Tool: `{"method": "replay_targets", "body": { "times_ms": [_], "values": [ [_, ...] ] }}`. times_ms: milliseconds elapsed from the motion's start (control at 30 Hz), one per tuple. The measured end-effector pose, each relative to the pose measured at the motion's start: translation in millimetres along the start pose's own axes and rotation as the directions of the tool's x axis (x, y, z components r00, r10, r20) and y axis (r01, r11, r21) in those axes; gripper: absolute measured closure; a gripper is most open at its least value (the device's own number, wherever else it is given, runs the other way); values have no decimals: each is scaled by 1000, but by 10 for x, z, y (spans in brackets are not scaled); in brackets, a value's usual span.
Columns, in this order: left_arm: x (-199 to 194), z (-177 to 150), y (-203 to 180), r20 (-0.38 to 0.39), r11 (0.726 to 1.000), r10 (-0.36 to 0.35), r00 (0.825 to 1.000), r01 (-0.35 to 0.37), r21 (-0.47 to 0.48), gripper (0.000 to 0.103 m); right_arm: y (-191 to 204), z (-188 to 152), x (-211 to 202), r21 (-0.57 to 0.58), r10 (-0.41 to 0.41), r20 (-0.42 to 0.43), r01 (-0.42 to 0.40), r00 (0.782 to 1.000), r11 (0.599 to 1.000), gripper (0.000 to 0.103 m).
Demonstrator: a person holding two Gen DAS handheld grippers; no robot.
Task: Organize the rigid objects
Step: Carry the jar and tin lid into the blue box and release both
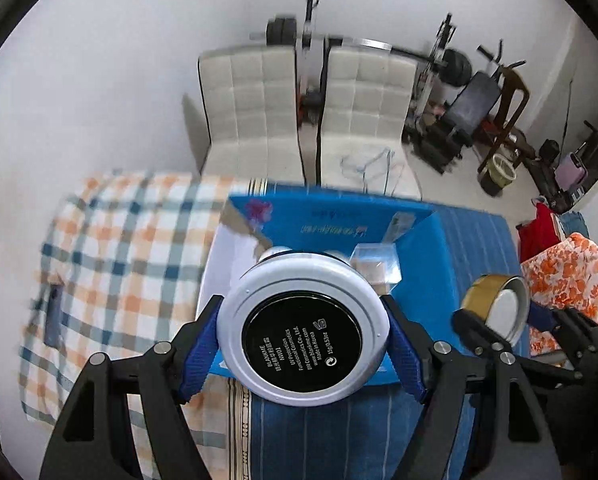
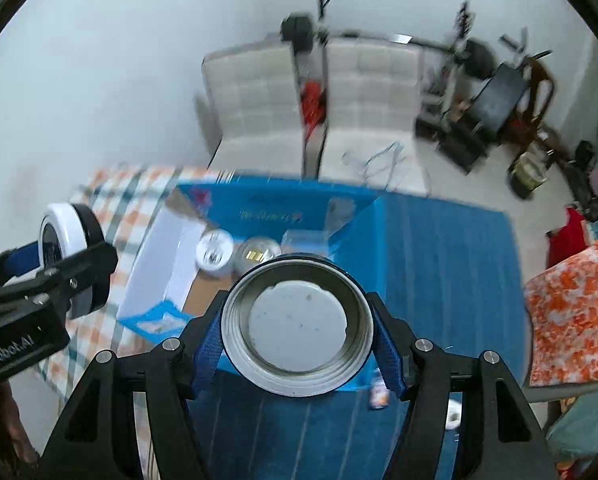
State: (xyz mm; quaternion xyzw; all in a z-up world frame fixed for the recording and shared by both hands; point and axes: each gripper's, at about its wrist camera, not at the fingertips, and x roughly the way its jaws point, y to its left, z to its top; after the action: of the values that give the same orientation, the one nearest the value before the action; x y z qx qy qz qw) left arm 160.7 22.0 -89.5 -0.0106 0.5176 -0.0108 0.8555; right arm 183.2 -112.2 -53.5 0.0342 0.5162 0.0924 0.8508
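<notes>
My left gripper point(image 1: 303, 320) is shut on a round white compact point(image 1: 303, 332), its black labelled underside facing the camera. It hangs over the near edge of an open blue cardboard box point(image 1: 339, 216). My right gripper point(image 2: 299, 322) is shut on a round metal lid point(image 2: 299, 320) with a grey liner; its outside looks gold point(image 1: 495, 304). That lid also hangs above the box point(image 2: 283, 204). Inside lie a white jar point(image 2: 215, 254), a silvery round thing point(image 2: 259, 254) and a clear cube point(image 2: 303, 242). The left gripper point(image 2: 71, 256) shows at the far left with the compact point(image 2: 65, 236).
The box sits on a blue striped cloth point(image 2: 439, 248) beside an orange-and-blue checked cloth point(image 1: 111, 248). Two white padded chairs point(image 1: 307, 112) stand behind, with exercise gear point(image 1: 471, 100) at the back right. An orange floral fabric point(image 2: 571, 312) lies at the right.
</notes>
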Motion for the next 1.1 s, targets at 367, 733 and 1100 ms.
{"method": "replay_targets", "body": {
  "times_ms": [367, 733, 1100],
  "values": [
    [1640, -64, 541, -390, 995, -88, 916, 60, -82, 29, 254, -112, 1822, 77, 206, -289, -192, 935, 978, 35],
    [2109, -159, 379, -507, 998, -51, 861, 59, -1, 28, 325, -306, 2609, 80, 198, -403, -181, 894, 980, 35],
    [1969, -227, 331, -519, 998, -48, 853, 58, 4, 2, 320, -385, 2676, 70, 159, -444, -143, 882, 987, 18]
  ]
}}
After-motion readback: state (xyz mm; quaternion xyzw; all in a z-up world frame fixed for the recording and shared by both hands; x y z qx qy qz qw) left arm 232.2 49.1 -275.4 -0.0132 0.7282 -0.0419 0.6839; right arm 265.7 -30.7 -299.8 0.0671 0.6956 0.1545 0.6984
